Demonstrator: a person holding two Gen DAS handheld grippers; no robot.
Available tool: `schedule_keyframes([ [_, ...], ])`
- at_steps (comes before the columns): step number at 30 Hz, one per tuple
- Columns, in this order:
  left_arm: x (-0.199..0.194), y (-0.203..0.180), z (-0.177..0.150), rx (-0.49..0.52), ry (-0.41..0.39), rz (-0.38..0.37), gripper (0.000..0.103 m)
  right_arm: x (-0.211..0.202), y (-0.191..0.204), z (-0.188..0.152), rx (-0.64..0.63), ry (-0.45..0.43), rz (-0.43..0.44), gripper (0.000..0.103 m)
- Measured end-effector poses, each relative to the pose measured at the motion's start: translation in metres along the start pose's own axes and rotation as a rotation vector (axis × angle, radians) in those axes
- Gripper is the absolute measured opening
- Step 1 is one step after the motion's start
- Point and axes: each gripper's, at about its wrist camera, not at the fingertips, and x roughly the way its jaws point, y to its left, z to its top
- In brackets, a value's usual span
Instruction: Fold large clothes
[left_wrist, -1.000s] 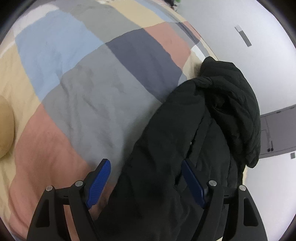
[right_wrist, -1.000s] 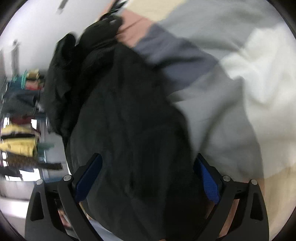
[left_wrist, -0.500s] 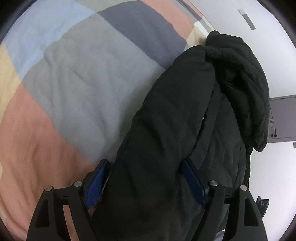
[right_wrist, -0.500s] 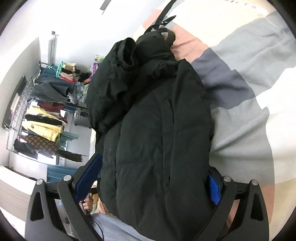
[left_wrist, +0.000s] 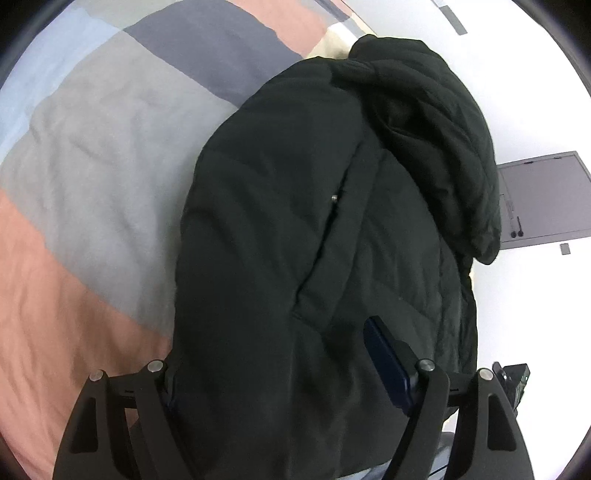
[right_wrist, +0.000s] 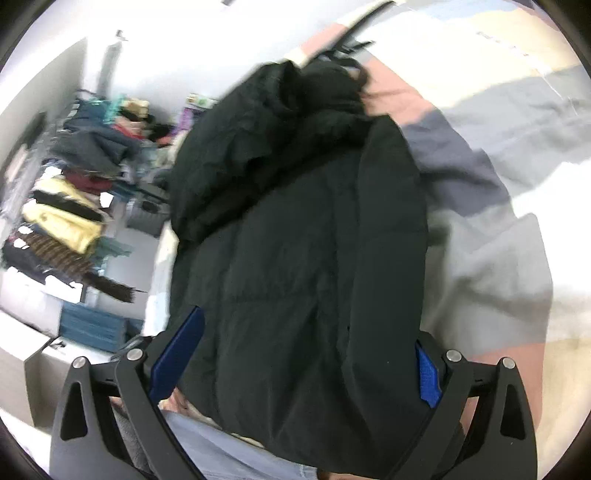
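Observation:
A black puffer jacket (left_wrist: 295, 221) lies lengthwise along the edge of a bed, its hood (left_wrist: 436, 129) bunched at the far end and drooping over the side. It also fills the right wrist view (right_wrist: 306, 251). My left gripper (left_wrist: 280, 354) is open, with the jacket's near hem bulging between its wide-spread jaws; the left blue pad is hidden by cloth. My right gripper (right_wrist: 306, 350) is open too, straddling the near hem, which lies between its blue pads (right_wrist: 177, 354).
The bed has a patchwork cover (left_wrist: 92, 184) in grey, pink, blue and cream blocks. A rack of hanging clothes (right_wrist: 70, 206) and storage boxes (right_wrist: 92, 325) stand off the bed's left side. A grey panel (left_wrist: 543, 199) sits on the white wall.
Both grippers have moved in over the jacket's near hem, which now fills the space between their jaws. The right wrist view is blurred by motion.

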Motion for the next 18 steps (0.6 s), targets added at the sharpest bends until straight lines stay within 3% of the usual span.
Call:
schedule_keyframes([
  [3, 0.009, 0.011, 0.003, -0.056, 0.021, 0.027, 0.08, 0.022, -0.028, 0.003, 0.125, 0.077, -0.136, 0.098],
  [5, 0.011, 0.019, 0.004, -0.088, 0.029, 0.013, 0.08, 0.033, -0.045, 0.003, 0.202, 0.124, -0.175, 0.098],
  [7, 0.011, 0.019, 0.004, -0.081, 0.024, 0.012, 0.08, 0.043, -0.055, 0.003, 0.239, 0.175, -0.182, 0.097],
  [9, 0.012, 0.02, 0.003, -0.075, 0.024, -0.002, 0.079, 0.053, -0.049, 0.002, 0.212, 0.231, -0.133, 0.091],
  [11, 0.011, 0.016, 0.0, -0.064, 0.025, -0.041, 0.078, 0.053, -0.033, 0.0, 0.142, 0.238, -0.115, 0.08],
  [13, 0.008, 0.01, -0.005, -0.04, 0.023, -0.08, 0.069, 0.049, -0.012, -0.005, 0.038, 0.232, -0.094, 0.062],
  [15, 0.005, -0.002, -0.01, 0.001, 0.01, -0.119, 0.064, 0.045, 0.004, -0.012, -0.05, 0.221, -0.126, 0.048],
  [16, 0.004, -0.005, -0.011, 0.013, 0.009, -0.12, 0.057, 0.043, 0.006, -0.015, -0.066, 0.212, -0.148, 0.034],
  [18, -0.003, -0.011, -0.014, 0.032, -0.005, -0.124, 0.039, 0.033, 0.009, -0.013, -0.078, 0.167, -0.166, 0.02],
])
